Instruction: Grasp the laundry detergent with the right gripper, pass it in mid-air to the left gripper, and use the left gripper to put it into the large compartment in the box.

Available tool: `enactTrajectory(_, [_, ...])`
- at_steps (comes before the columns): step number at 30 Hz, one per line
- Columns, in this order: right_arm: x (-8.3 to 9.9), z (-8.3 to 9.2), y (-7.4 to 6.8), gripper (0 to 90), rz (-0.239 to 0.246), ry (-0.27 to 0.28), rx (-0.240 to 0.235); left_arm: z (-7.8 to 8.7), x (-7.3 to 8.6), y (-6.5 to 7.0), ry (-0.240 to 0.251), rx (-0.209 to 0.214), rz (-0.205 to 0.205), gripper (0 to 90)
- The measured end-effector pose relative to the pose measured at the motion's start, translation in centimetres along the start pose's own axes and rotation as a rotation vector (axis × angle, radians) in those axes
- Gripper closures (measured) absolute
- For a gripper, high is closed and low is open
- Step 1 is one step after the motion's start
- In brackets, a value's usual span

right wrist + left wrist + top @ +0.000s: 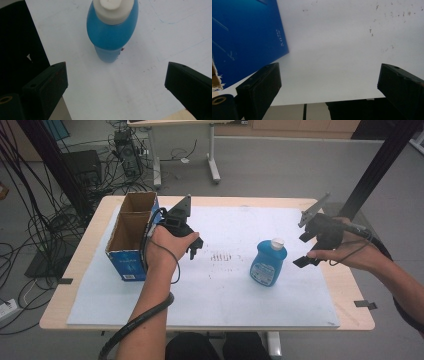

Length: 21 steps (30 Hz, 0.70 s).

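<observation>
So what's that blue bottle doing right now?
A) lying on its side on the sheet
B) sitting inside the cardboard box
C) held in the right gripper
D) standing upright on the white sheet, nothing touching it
D: the blue bottle stands cap-up on the white sheet, apart from the open right gripper and from the cardboard box.

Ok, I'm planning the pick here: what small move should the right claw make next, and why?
Probably ease the right claw forward and down toward the blue bottle. Its jaws stand wide open with nothing between them, and in the right gripper view the bottle stands upright on the white sheet, ahead of the jaws and apart from them. The left claw hangs open beside the cardboard box.
</observation>
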State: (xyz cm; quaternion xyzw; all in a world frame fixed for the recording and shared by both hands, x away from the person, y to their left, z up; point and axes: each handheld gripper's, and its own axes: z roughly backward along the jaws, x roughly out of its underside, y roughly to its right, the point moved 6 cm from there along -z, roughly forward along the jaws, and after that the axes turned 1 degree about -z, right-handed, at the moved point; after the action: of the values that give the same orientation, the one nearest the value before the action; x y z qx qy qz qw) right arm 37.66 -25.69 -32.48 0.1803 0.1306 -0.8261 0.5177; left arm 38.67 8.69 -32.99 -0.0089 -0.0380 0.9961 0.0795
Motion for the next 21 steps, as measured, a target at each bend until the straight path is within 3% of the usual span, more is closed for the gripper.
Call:
enactTrajectory(8, [1.4, -2.3, -0.5, 4.1, -0.034, 0.099, 0.030, 0.0, 0.0, 0.1, 0.001, 0.002, -0.002, 5.6])
enactTrajectory(21, [2.9, -5.7, -1.3, 3.9, -0.091, 0.208, 0.068, -0.3, 0.3, -0.1, -0.001, 0.004, 0.002, 5.6])
